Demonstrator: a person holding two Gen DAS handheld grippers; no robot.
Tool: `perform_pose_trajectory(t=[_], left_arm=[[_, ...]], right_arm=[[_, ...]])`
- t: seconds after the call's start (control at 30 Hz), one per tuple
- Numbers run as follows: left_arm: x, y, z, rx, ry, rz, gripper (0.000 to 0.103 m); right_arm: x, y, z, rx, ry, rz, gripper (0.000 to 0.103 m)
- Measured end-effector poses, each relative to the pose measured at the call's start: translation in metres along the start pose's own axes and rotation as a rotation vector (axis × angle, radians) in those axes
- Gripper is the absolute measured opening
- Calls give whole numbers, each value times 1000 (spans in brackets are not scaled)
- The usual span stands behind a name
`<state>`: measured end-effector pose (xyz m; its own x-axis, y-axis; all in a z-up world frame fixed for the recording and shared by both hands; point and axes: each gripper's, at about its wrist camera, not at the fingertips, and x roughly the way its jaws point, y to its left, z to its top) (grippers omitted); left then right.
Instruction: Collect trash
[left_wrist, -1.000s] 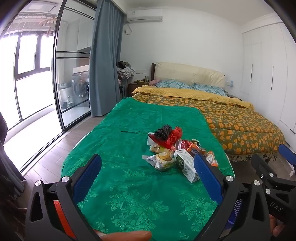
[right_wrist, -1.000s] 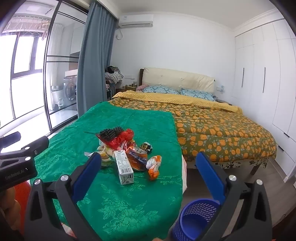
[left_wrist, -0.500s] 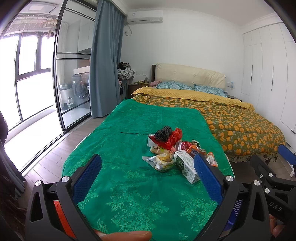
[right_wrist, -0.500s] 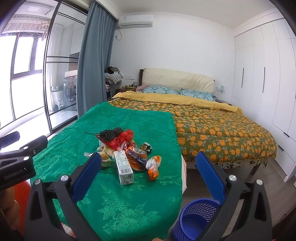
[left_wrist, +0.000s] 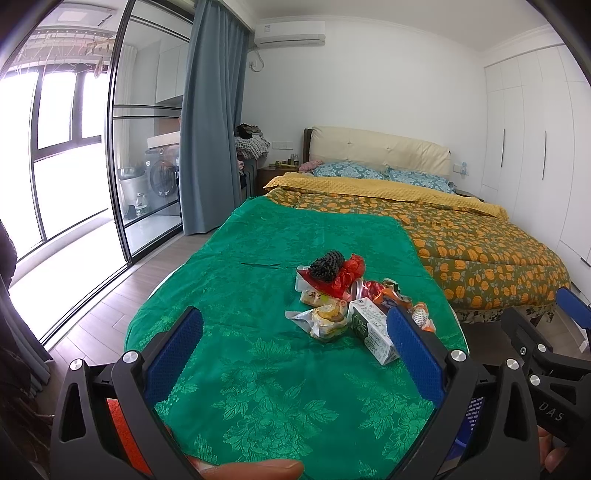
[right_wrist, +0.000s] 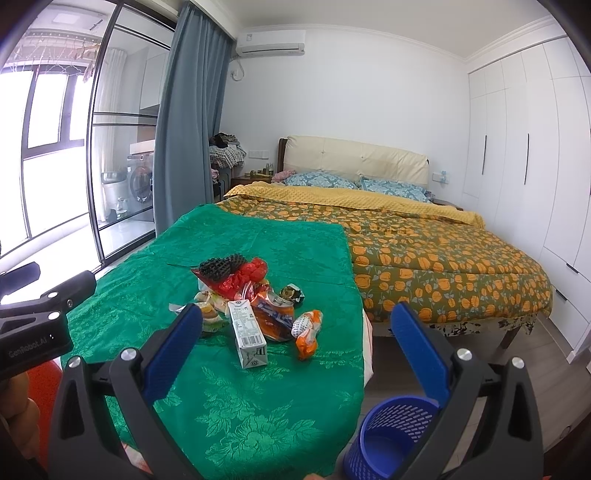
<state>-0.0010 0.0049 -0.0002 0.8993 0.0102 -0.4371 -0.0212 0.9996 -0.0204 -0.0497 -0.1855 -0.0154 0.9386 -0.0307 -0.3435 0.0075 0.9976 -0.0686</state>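
A heap of trash lies on the green-clothed table: a small white and green carton, a crumpled red bag with a black mesh piece, clear snack wrappers, an orange packet and a crushed can. My left gripper hangs open short of the heap. Over the table's right edge my right gripper stands open and holds nothing. A blue perforated bin stands on the floor below it.
A bed with an orange-patterned quilt butts against the table's far right. Glass sliding doors and a grey curtain stand on the left, white wardrobes on the right. Wooden floor runs along the table's left.
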Motion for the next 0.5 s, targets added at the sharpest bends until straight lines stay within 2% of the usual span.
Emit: perform_pose_trajectory(t=[0.5], left_arm=[[0, 0, -1, 1, 0, 1, 99]], right_arm=[[-1, -1, 0, 1, -1, 0, 99]])
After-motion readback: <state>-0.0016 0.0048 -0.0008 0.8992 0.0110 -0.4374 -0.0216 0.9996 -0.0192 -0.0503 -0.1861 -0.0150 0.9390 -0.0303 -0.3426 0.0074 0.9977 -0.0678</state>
